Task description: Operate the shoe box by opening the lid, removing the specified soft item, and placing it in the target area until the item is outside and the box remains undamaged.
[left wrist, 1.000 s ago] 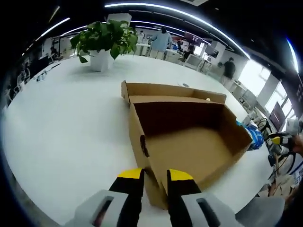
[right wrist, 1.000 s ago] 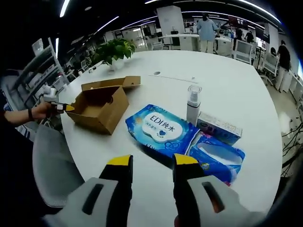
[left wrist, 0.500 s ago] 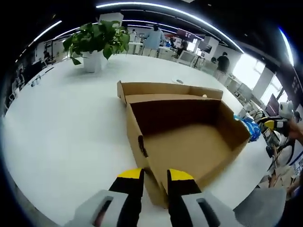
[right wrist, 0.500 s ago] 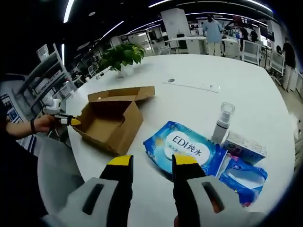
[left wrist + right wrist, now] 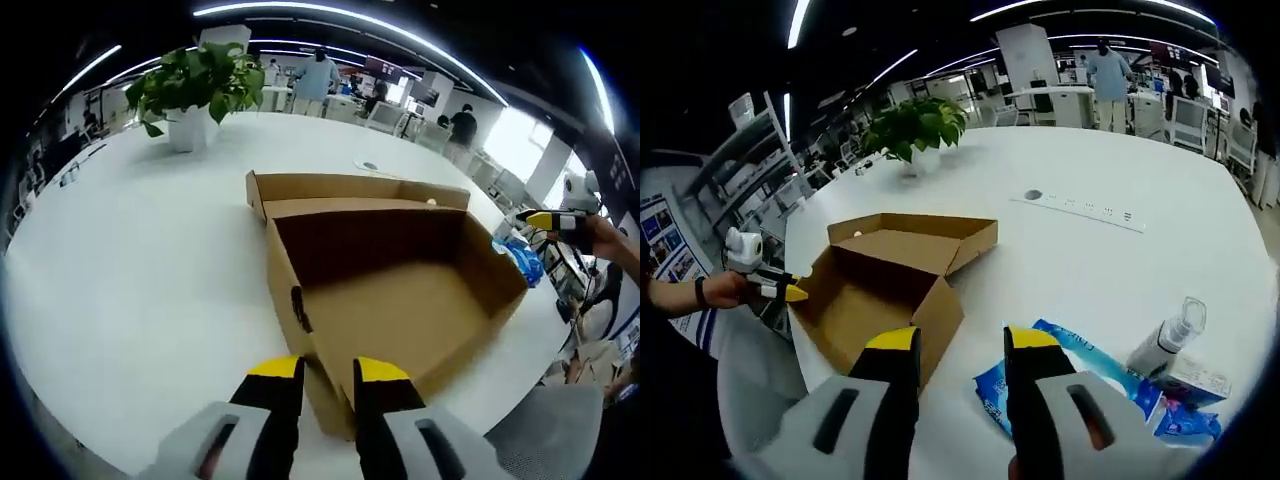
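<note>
In the left gripper view my left tool [image 5: 327,372] sits at the near corner of the box [image 5: 390,290], its two yellow-tipped jaws a narrow gap apart with the corner edge of the cardboard wall running down between them; I cannot tell whether they pinch it. The box stands open on the white counter [image 5: 130,260], its lid [image 5: 350,188] folded back flat behind it, and the inside I can see is bare brown cardboard. A plant [image 5: 195,85] in a white pot stands at the far side of the counter. At the right edge the right tool [image 5: 545,220] shows beyond the box, held in a hand.

In the right gripper view my right tool [image 5: 958,350] hangs above the counter [image 5: 1090,250] with its jaws spread and nothing between them. Just past its tips lies the blue wipes pack [image 5: 1080,375], flat on the counter beside the box [image 5: 890,290], outside it. A spray bottle [image 5: 1167,338] stands upright by the pack's far end, with a small carton [image 5: 1200,380] next to it. The left tool [image 5: 780,290] touches the box's far corner
</note>
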`<state>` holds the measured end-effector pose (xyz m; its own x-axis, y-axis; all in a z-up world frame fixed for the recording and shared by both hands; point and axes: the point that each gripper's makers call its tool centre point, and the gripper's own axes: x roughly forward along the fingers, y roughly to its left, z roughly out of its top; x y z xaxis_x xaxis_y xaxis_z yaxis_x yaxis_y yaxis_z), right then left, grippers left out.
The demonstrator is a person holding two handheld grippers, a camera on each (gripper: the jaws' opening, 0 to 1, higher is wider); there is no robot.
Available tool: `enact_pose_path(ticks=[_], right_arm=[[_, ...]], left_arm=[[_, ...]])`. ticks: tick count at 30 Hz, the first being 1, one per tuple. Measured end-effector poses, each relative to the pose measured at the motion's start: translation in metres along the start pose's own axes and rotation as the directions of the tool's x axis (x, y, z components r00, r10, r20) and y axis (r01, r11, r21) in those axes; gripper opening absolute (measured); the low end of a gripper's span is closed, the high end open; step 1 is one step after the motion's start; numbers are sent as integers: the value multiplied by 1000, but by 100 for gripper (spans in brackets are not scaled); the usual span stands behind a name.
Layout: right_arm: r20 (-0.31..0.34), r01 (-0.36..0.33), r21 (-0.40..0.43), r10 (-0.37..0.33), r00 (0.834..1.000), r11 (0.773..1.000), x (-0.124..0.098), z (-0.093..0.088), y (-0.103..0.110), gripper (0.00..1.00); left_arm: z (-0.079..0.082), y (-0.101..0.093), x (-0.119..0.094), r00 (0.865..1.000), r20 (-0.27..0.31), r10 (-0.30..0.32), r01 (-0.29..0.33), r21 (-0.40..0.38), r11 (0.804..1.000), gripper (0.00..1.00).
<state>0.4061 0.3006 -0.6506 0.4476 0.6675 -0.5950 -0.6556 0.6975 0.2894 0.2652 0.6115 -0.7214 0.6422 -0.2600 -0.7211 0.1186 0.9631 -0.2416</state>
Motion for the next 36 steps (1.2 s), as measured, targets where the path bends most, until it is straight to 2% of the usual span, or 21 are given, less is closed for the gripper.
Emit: enact_pose_path(ticks=[12,21,26,30,36], right_arm=[[-20,51,90,-49,999,995,53,22,-16,32],[-73,68,92,-62,995,993,88,31,-21,35],[-87,67,95,-59,994,993,102,38,-19,35],[-61,51,120,-44,997,992,108,51,-15,34],[-81,47,88,-40,996,995,121,58,-14,34]], left_arm=[[-1,3,2,1000,1,-7,7,-16,1000,19],[0,8,5,1000,-10,-13,13,-9,1000,20],[-1,9,5,1000,-6,-12,12,-19,1000,19],[-2,8,5,1000,-6,-9,9,-19,1000,19],[-2,8,5,1000,-7,-6,6,-19,1000,19]])
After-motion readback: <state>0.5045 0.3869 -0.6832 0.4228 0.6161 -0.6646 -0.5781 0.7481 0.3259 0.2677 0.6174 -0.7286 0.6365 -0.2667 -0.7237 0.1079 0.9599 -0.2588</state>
